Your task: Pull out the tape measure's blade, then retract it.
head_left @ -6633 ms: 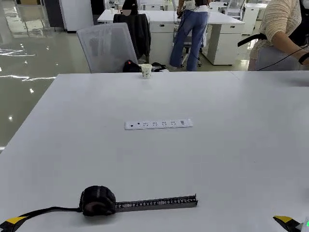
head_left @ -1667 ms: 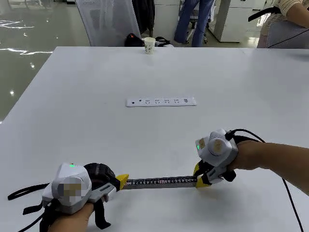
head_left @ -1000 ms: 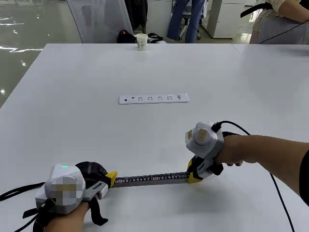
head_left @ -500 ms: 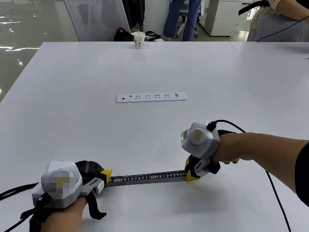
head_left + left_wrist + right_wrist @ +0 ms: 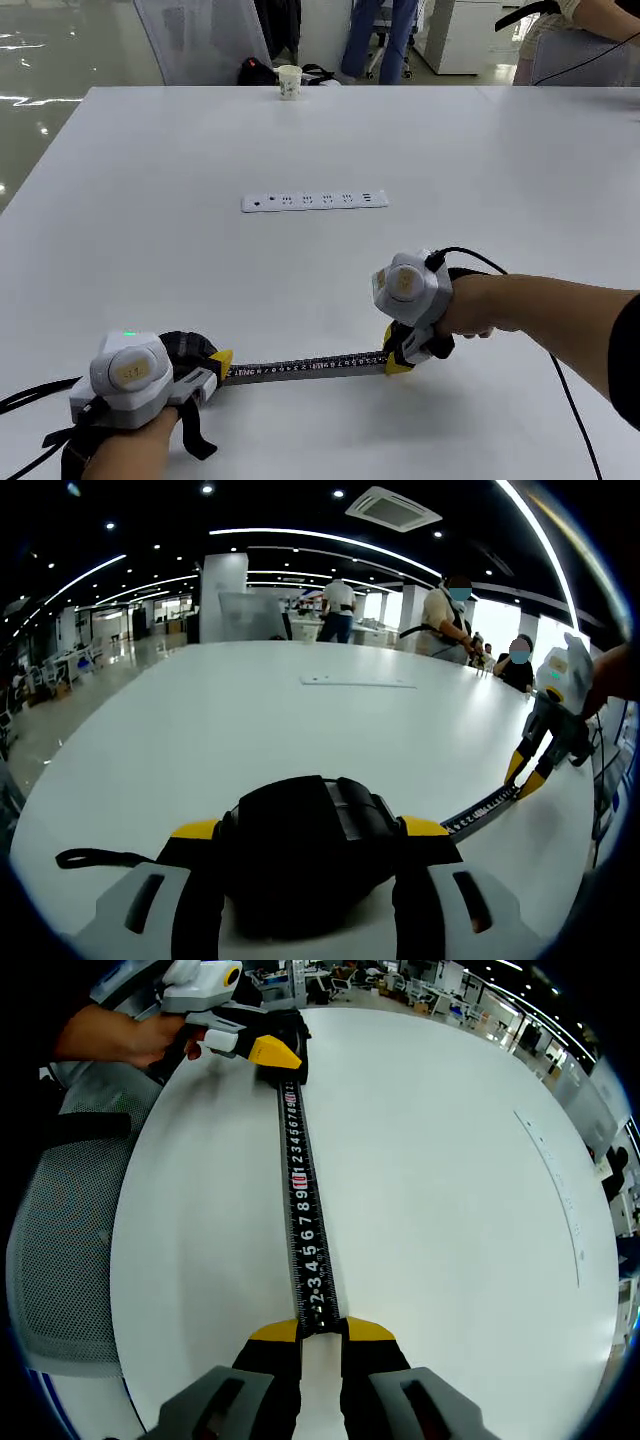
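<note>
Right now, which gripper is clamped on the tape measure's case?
The left gripper: its jaws flank the black case; the right gripper pinches the blade's tip instead.

The white workbench (image 5: 480, 170) stands on a glossy grey floor (image 5: 60, 55). A white power strip (image 5: 314, 200) lies on it, and a paper cup (image 5: 289, 82) stands at its far edge. Behind are a mesh chair (image 5: 200, 45) and white cabinets (image 5: 455, 35). Long light strips (image 5: 300, 532) cross the dark ceiling (image 5: 280, 500).
</note>
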The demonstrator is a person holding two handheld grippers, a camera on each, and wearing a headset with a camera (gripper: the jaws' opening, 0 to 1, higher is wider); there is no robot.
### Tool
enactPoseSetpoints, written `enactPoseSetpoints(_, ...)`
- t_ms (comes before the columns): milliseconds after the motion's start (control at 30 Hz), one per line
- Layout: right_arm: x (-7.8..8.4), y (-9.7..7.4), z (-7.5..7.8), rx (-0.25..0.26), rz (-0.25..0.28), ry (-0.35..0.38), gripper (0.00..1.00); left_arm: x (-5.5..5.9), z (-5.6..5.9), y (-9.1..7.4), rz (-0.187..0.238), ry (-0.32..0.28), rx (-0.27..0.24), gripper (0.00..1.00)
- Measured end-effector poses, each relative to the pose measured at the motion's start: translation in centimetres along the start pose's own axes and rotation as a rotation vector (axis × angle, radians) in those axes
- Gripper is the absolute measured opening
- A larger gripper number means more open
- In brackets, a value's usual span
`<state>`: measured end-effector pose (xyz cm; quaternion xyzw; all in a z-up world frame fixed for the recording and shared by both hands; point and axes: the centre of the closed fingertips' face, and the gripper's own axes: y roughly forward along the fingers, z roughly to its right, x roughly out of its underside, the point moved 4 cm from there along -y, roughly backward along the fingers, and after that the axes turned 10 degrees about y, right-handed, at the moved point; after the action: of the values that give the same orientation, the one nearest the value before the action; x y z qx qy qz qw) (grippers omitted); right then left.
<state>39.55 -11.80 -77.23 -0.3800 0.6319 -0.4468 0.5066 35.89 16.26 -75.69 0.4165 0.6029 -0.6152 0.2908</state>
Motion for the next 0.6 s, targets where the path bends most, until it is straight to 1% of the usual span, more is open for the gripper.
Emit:
enactPoseSetpoints(300,-0.19,0.09,-0.07,0.016,-0.020,-0.012,0.11,0.00,0.03,-0.09,-0.013,-0.004,0.007,0.64)
enactPoseSetpoints(600,-0.34,0.08,-0.21,0.024,-0.029,0.009,0.11,-0.02,0.12,-0.15,-0.014,-0.003,0.007,0.64)
